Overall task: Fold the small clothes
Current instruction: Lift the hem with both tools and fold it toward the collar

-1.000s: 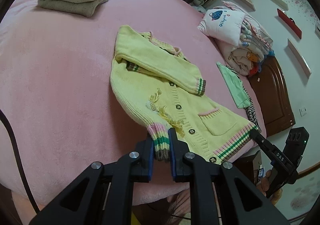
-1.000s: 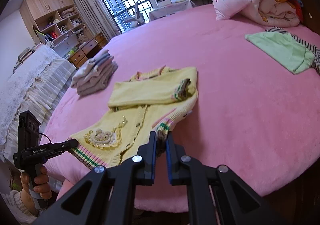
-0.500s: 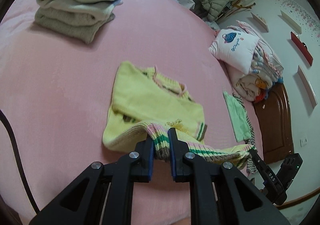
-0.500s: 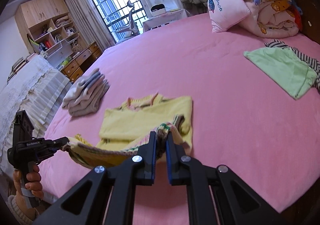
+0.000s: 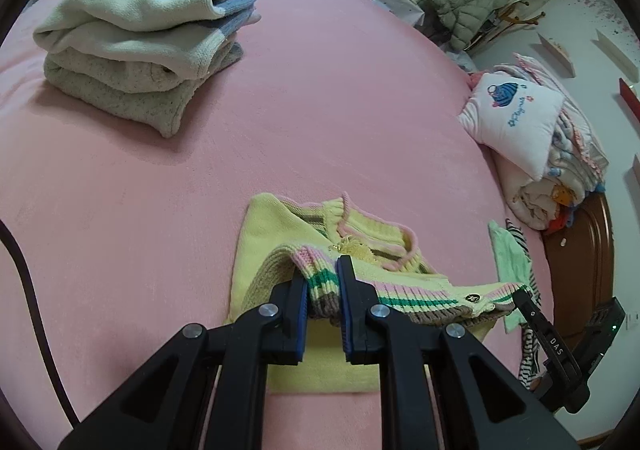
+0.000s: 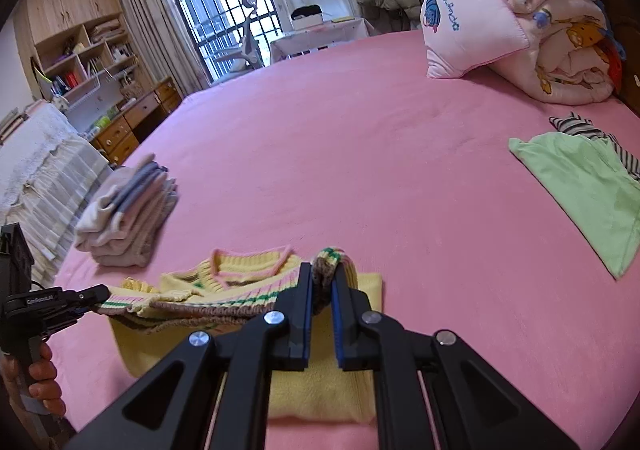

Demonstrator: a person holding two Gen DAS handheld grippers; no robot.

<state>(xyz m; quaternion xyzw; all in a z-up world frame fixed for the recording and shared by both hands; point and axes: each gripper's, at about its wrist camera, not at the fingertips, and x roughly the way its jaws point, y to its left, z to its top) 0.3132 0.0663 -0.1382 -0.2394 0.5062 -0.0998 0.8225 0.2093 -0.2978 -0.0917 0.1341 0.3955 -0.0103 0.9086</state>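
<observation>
We hold a small yellow cardigan (image 5: pixel 280 250) over a big pink bed (image 5: pixel 320 110). Our left claw (image 5: pixel 323 290) is squeezed tight on one end of the stripy bottom edge (image 5: pixel 420 300), and the pink, green and brown stripes poke up between its blue pads. Our right claw (image 6: pixel 321 290) is squeezed tight on the other end of that same edge, where the knit bunches up in a little lump. The stripy edge hangs in a line between the two claws, lifted a bit above the rest of the cardigan. The rest of it lies flat on the bed under the claws, and the pink-trimmed collar (image 6: pixel 252 264) is just past the lifted edge, on the far side from us. In the right view we see a hand (image 6: pixel 44 378) holding the handle of the left claw at the left side. A pile of folded clothes (image 5: pixel 140 46), grey and cream with some blue, sits farther up the bed, well apart from the cardigan. A green top (image 6: pixel 592 190) lies flat off to the right, with a stripy black and white piece (image 6: pixel 580 128) tucked beside it. A pink pillow (image 6: pixel 468 18) leans on a rolled-up quilt (image 6: pixel 568 46) at the head of the bed.
</observation>
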